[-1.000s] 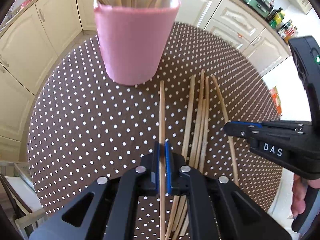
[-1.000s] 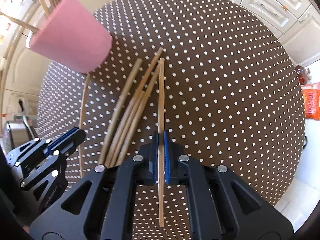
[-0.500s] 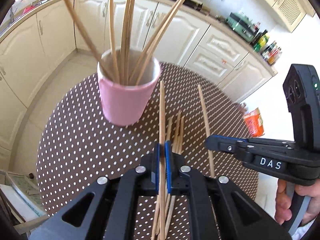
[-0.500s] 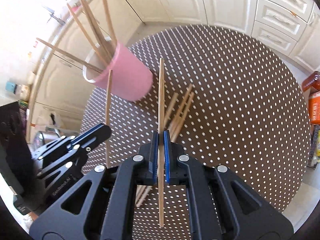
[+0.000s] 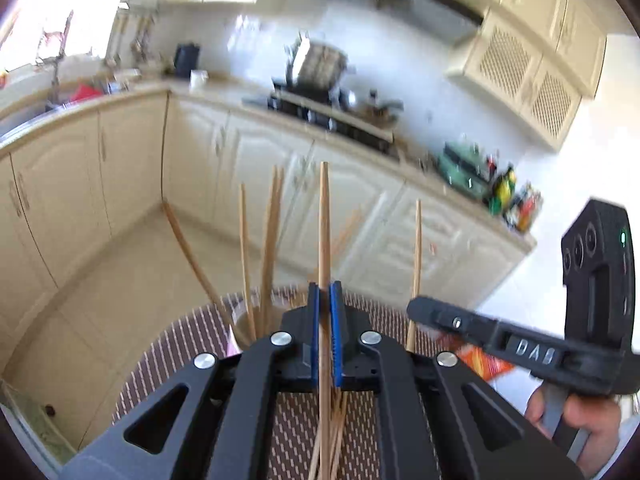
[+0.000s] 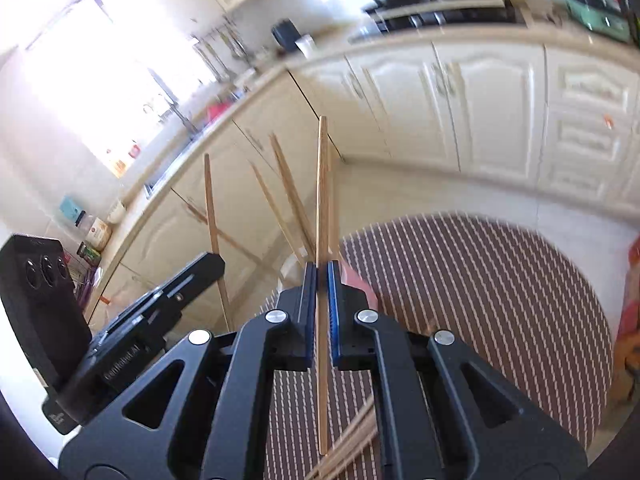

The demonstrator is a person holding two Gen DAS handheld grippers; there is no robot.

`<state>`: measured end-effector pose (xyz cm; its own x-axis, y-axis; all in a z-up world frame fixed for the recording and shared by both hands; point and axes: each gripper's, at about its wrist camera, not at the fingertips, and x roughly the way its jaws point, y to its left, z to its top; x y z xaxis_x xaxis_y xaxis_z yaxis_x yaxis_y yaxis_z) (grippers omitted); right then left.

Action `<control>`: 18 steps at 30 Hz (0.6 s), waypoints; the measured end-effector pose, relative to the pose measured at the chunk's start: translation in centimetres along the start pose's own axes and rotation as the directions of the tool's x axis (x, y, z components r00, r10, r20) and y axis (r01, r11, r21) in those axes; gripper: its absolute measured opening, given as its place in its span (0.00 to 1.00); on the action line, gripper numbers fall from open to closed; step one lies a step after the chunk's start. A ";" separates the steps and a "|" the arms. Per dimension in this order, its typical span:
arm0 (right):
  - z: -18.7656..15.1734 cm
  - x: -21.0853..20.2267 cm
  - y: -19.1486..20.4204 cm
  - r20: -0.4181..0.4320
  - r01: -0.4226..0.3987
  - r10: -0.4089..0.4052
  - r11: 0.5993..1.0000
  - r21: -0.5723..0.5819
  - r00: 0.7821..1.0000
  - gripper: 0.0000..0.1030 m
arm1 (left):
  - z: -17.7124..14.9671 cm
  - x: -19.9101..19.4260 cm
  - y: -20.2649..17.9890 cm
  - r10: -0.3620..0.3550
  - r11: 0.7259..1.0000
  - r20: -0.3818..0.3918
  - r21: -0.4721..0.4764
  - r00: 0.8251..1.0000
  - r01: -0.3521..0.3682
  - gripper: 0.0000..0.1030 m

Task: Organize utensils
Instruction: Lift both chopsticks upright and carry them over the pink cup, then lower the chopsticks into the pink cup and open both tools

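Cream kitchen cabinets [image 5: 248,168] ring a round brown polka-dot table [image 6: 500,280]; we see open floor beyond its far edge. Left gripper [image 5: 325,300] pinches one wooden chopstick [image 5: 324,240]; right gripper [image 6: 319,276] pinches another chopstick [image 6: 321,200]. Pink cup [image 6: 356,276] of sticks stands ahead, loose sticks [image 6: 352,444] beneath. Both have risen since earlier.

Bright window [image 6: 100,76] glare, motion-blurred throughout, seemingly daylight, edges warped.
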<state>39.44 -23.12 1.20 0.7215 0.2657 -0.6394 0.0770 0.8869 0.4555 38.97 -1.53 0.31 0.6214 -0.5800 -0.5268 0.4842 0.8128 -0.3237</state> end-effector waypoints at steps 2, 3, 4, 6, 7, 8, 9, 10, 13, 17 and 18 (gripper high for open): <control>0.3 0.5 1.5 0.040 -0.010 0.011 1.000 -0.028 0.999 0.06 | 1.3 -0.1 0.1 0.013 1.000 0.060 -0.011 0.998 -0.012 0.05; 0.4 0.9 2.1 0.059 -0.007 0.009 0.999 -0.040 0.998 0.06 | 1.9 -0.2 0.0 0.017 1.000 0.087 -0.020 0.996 -0.015 0.05; 0.5 1.4 3.0 0.083 -0.004 0.008 0.998 -0.059 0.996 0.06 | 2.3 -0.2 0.0 0.018 0.999 0.109 -0.029 0.994 -0.015 0.05; 0.9 2.2 3.8 0.117 -0.013 0.022 0.997 -0.074 0.993 0.06 | 3.2 0.1 0.3 0.027 0.999 0.158 -0.047 0.987 -0.020 0.05; 1.3 2.6 4.0 0.137 -0.012 0.025 0.996 -0.088 0.990 0.06 | 3.6 0.3 0.4 0.024 0.998 0.178 -0.057 0.984 -0.014 0.05; 1.6 3.1 4.3 0.159 -0.012 0.029 0.994 -0.105 0.987 0.06 | 3.9 0.5 0.5 0.037 0.998 0.204 -0.065 0.978 -0.024 0.05; 1.7 3.6 4.6 0.183 -0.012 0.033 0.993 -0.119 0.983 0.06 | 4.1 0.6 0.8 0.044 0.997 0.220 -0.068 0.975 -0.030 0.05; 1.7 4.2 5.0 0.197 -0.010 0.035 0.991 -0.130 0.980 0.06 | 4.3 0.8 0.9 0.053 0.997 0.244 -0.067 0.968 -0.037 0.05; 2.0 5.9 5.5 0.226 -0.013 0.047 0.989 -0.149 0.973 0.06 | 4.3 1.3 1.1 0.079 0.996 0.294 -0.059 0.953 -0.064 0.05; 2.1 7.5 5.7 0.256 -0.010 0.057 0.984 -0.178 0.965 0.06 | 4.1 1.8 1.3 0.112 0.993 0.349 -0.063 0.930 -0.096 0.05; 2.0 7.7 5.7 0.264 -0.005 0.055 0.982 -0.188 0.963 0.06 | 4.0 2.0 1.3 0.120 0.993 0.360 -0.064 0.925 -0.104 0.05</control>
<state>46.84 -16.75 0.12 0.8808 0.2050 -0.4269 -0.0571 0.9409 0.3340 43.31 -1.85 1.95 0.8547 -0.4586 -0.2433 0.3768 0.8704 -0.3170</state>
